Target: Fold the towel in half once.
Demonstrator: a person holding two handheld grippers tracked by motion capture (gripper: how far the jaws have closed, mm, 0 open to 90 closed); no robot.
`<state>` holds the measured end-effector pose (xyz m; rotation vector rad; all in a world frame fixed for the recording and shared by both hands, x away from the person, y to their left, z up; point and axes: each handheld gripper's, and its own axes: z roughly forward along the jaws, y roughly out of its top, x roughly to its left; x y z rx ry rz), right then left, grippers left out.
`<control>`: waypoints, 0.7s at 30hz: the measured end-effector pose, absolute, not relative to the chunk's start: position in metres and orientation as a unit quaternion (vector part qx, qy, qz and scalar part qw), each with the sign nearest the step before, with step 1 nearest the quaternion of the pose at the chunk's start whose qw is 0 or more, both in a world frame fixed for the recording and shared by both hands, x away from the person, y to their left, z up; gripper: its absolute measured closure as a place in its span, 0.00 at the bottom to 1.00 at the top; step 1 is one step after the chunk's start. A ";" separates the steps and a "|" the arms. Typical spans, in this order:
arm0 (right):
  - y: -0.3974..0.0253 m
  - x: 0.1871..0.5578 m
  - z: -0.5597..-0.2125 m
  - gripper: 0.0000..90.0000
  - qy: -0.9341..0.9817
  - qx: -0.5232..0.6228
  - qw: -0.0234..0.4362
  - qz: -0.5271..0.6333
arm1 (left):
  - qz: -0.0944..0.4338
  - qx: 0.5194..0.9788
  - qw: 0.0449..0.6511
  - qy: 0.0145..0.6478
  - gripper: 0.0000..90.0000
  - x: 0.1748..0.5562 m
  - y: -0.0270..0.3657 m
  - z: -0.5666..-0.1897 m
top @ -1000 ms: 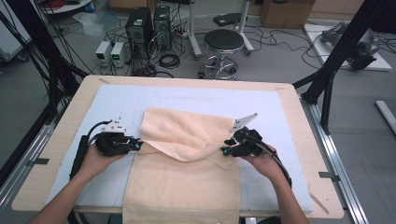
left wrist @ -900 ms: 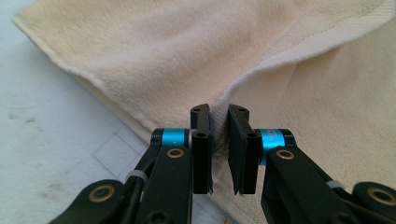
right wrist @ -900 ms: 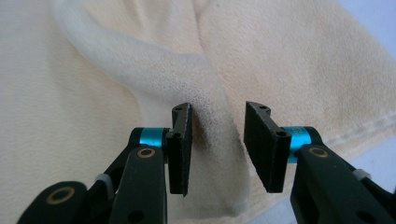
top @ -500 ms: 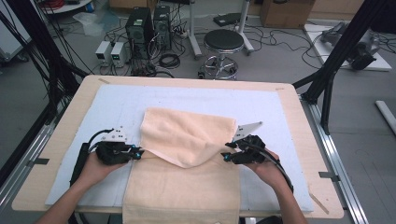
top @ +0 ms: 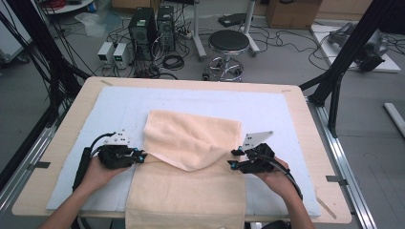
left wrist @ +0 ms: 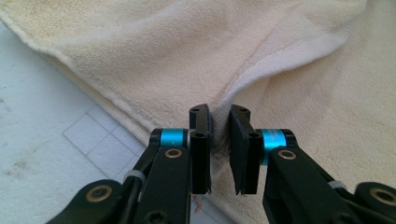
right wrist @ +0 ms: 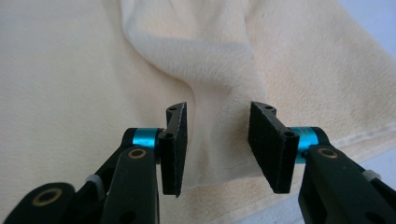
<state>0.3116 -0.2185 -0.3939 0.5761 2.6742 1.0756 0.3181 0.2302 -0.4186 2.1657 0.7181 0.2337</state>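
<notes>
A cream towel lies lengthwise on the white mat. Its far part is folded back toward the person and sags to a point in the middle. My left gripper is at the fold's left corner. In the left gripper view, the left gripper has its jaws nearly together, with the towel's hemmed edge pinched between them. My right gripper is at the fold's right corner. The right gripper stands open in its own view, its jaws wide apart over the towel, which lies loose between them.
The towel's near end reaches the table's front edge. Bare mat lies left and right of the towel. Beyond the wooden table rim are a stool, computer towers with cables, and black frame posts.
Both hands have moved toward the person and drawn the folded corners of the towel nearer. The fold now covers more of the towel's lower layer.
</notes>
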 end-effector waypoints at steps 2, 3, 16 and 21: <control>-0.214 0.316 -0.401 0.64 0.912 0.192 0.106 0.346 | 0.093 0.860 0.412 0.286 0.87 0.318 0.230 -0.419; -0.212 0.318 -0.404 0.64 0.915 0.193 0.108 0.336 | 0.093 0.859 0.413 0.287 0.87 0.319 0.230 -0.419; -0.217 0.320 -0.405 0.89 0.919 0.187 0.064 0.341 | 0.101 0.859 0.428 0.263 0.91 0.302 0.232 -0.405; -0.222 0.298 -0.389 0.89 0.917 0.161 0.046 0.362 | 0.114 0.859 0.434 0.246 0.91 0.278 0.235 -0.389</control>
